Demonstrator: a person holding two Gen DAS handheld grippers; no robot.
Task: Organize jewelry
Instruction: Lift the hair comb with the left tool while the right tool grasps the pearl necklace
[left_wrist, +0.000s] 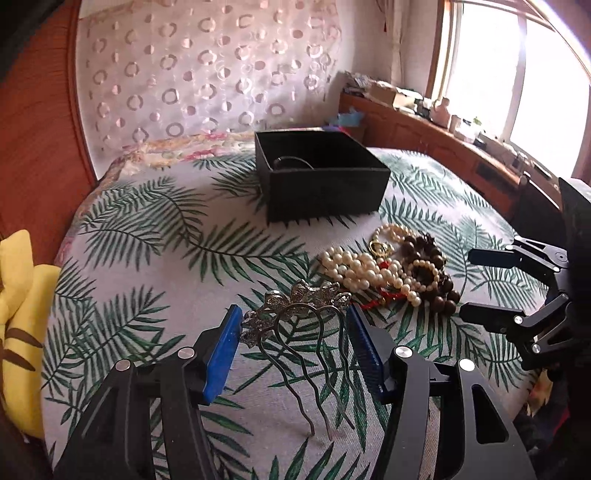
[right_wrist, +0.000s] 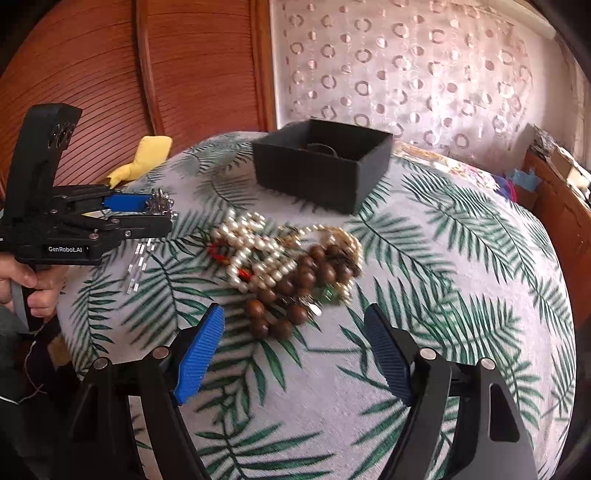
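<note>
A silver flowered hair comb (left_wrist: 295, 314) sits between the blue pads of my left gripper (left_wrist: 291, 332), which is shut on its ornate head; the prongs point toward the camera. It also shows in the right wrist view (right_wrist: 160, 203). A heap of pearl necklaces (left_wrist: 365, 269) and brown wooden beads (left_wrist: 428, 266) lies to its right, also seen in the right wrist view (right_wrist: 258, 251). A black open box (left_wrist: 321, 173) stands behind, with a thin bangle inside. My right gripper (right_wrist: 295, 347) is open and empty, just short of the wooden beads (right_wrist: 295, 284).
The bed cover (right_wrist: 443, 258) has a green palm-leaf print. A yellow cushion (left_wrist: 18, 321) lies at the left edge. A wooden headboard (right_wrist: 110, 74) and patterned curtain stand behind. A wooden sill with clutter (left_wrist: 443, 122) runs along the window at right.
</note>
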